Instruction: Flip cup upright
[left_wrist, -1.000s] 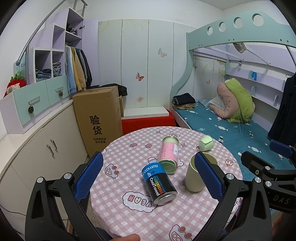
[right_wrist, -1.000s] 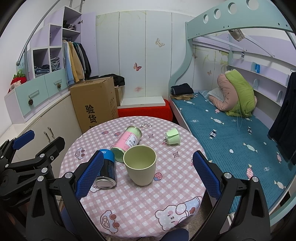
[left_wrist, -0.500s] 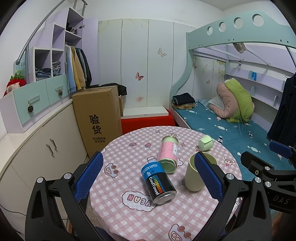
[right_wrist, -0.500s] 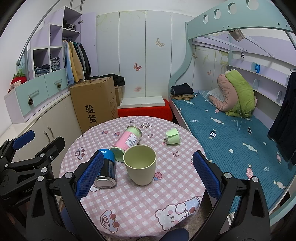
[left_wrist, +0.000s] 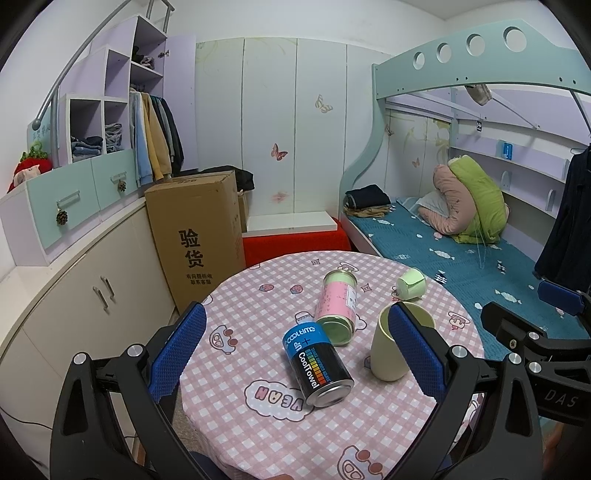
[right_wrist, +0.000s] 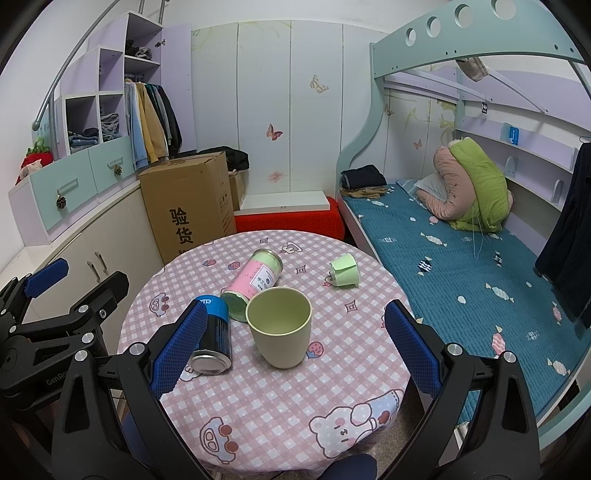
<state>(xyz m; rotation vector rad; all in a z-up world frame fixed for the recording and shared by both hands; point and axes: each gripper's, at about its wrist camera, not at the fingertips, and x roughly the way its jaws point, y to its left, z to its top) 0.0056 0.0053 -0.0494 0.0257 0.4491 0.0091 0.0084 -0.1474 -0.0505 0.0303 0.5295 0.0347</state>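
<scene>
A pale yellow-green plastic cup (right_wrist: 279, 326) stands upright, mouth up, near the middle of the round desk (right_wrist: 280, 417) covered in a pink checked cloth with cartoon prints. Just to its left, a blue-and-black "CoolTowel" can (left_wrist: 317, 363) lies on its side with its metal end toward the cameras. Behind that, a pink-labelled tin with a light green end (right_wrist: 253, 284) also lies on its side, its near end just beside the cup's rim and the blue can. Well apart, toward the far right edge of the desk, a small light green cup (right_wrist: 344, 274) lies tipped over.

The left hand-held gripper (left_wrist: 297, 363) hangs at the near edge of the desk with its blue-padded fingers spread wide and nothing between them but air; from its camera the right pad overlaps the upright cup. The right hand-held gripper (right_wrist: 295, 360) is likewise spread wide and empty, framing the upright cup and the blue can.

Beyond the desk stand a tall brown cardboard box with black printed characters (left_wrist: 195, 236), a red low bench (left_wrist: 295, 245), and a bunk bed with a teal patterned cover (right_wrist: 461, 258) on the right.
</scene>
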